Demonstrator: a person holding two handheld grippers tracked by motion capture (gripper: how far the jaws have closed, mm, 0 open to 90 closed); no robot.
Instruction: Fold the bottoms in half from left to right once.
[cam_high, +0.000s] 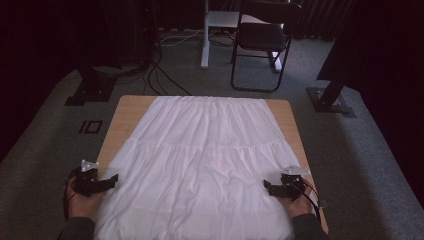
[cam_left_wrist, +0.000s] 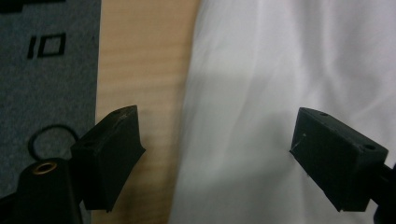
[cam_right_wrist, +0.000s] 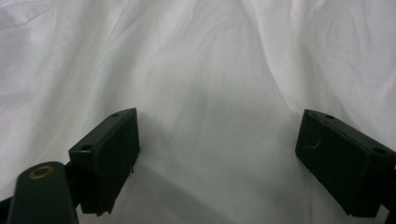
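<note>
White tiered skirt (cam_high: 200, 160) lies flat, spread over my table (cam_high: 127, 112), waistband far side, lightly wrinkled.

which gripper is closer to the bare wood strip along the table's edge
Left. The left gripper straddles the white skirt's edge beside the wood strip; the right gripper sits over cloth.
</note>
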